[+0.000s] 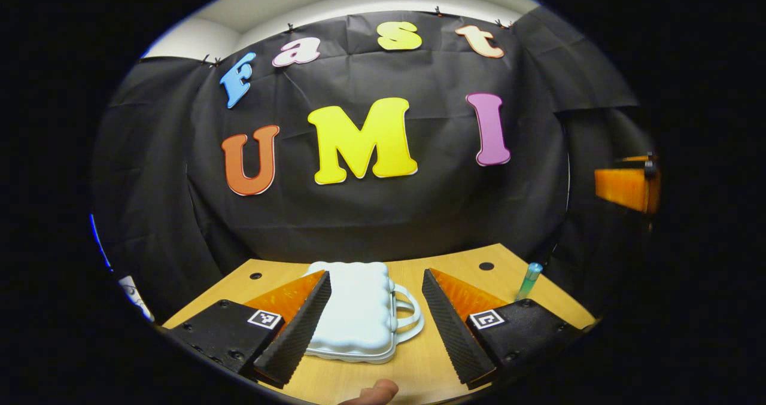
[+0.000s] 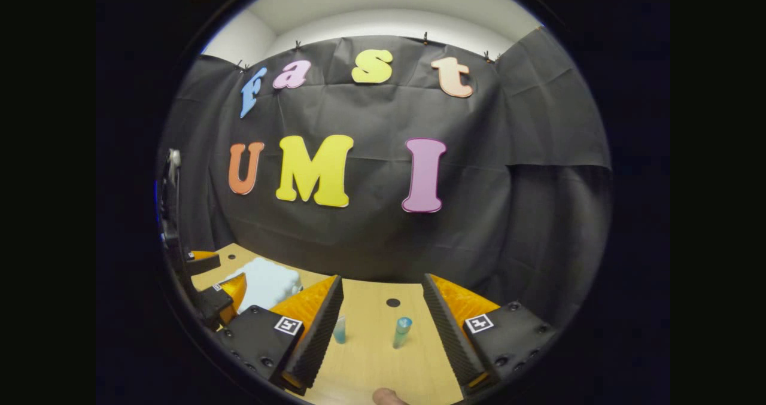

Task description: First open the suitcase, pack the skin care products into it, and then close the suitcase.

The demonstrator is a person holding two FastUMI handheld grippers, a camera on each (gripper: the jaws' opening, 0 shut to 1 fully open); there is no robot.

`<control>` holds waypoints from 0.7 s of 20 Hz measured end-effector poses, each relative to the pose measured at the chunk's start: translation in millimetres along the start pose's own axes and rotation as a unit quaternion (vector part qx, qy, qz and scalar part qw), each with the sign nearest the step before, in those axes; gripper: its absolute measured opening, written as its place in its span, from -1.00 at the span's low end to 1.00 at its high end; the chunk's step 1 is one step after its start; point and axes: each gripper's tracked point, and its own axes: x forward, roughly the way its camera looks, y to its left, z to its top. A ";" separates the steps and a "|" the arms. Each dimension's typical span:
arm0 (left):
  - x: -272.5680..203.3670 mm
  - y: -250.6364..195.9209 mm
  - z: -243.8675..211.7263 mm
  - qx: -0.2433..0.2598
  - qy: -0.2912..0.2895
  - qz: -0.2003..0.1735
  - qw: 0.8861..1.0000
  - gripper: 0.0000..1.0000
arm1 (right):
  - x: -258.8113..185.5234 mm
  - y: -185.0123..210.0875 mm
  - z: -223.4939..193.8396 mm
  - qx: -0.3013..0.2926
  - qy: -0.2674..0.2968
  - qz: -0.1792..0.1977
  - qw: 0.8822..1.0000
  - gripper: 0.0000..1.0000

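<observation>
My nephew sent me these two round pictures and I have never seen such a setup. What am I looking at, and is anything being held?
A person holds a two-finger tool in each hand, and each tool carries a camera looking along its fingers. The left gripper view shows the left tool, open over a closed white suitcase lying on a wooden table. The right gripper view shows the right tool, also open, with two small bottles standing between its fingers. Nothing is held yet.

Both views low over table [image 1: 419, 357], facing wall; share suitcase [image 1: 353, 309].
</observation>
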 end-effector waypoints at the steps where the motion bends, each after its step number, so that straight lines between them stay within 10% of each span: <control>1: 5.4 -2.6 -8.9 0.026 0.000 0.000 1.000 0.96 | 0.8 -7.5 -3.3 -0.004 0.001 -0.006 1.000 0.60; 7: 39.5 -17.0 -68.7 0.203 0.017 0.002 0.979 0.94 | 10.8 -43.5 -32.2 0.005 0.028 -0.024 0.999 0.60; 14: 86.4 -34.9 -120.2 0.398 0.045 0.005 0.916 0.94 | 37.6 -81.1 -57.7 0.020 0.050 -0.024 0.998 0.59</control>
